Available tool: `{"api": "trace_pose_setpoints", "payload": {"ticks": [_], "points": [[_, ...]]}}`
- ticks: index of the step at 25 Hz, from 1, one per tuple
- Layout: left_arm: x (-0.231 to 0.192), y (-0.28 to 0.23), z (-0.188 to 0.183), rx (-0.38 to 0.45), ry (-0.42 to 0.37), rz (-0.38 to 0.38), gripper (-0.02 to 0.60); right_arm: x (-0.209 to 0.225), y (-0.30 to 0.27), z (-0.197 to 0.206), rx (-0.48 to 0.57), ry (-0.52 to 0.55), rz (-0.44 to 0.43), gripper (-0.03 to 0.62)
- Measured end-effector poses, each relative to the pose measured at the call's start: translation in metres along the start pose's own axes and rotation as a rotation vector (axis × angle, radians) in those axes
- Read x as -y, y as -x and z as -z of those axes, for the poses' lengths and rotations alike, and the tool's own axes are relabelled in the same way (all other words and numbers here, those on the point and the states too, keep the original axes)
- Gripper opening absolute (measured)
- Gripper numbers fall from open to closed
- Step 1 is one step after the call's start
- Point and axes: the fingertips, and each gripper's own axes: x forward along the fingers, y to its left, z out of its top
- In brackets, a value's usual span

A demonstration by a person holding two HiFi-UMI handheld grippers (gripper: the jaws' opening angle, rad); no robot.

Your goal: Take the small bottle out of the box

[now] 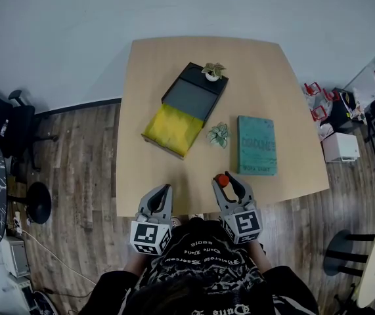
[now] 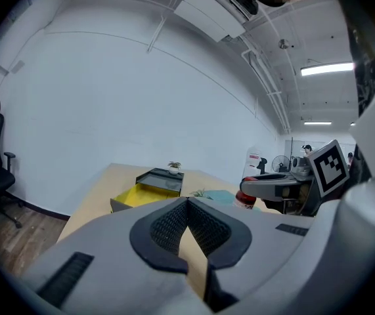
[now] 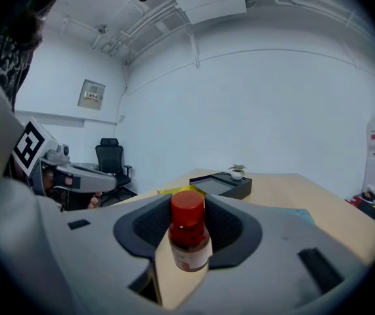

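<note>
Small bottle (image 3: 189, 233) — rnd, red-capped, clear-bodied

Two grey moulded-plastic tools: the left gripper (image 1: 163, 190) at seven o'clock in the head view, the right gripper (image 1: 227, 178) at five. Each carries a white cube with black square markers (image 1: 150, 237) and black ribbed rubber pads (image 2: 166, 228). At six o'clock is a black top with white lettering (image 1: 203, 258), with long black sleeves (image 1: 118, 289).
</note>
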Motion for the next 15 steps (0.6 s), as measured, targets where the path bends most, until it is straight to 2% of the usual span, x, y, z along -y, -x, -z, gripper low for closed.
{"api": "trace_pose_setpoints", "payload": {"ticks": [15], "points": [[0.0055, -0.0072, -0.0045, 0.019, 0.003, 0.013, 0.003, 0.0036, -0.0022, 0.0002, 0.001, 0.004, -0.01, 0.158]]}}
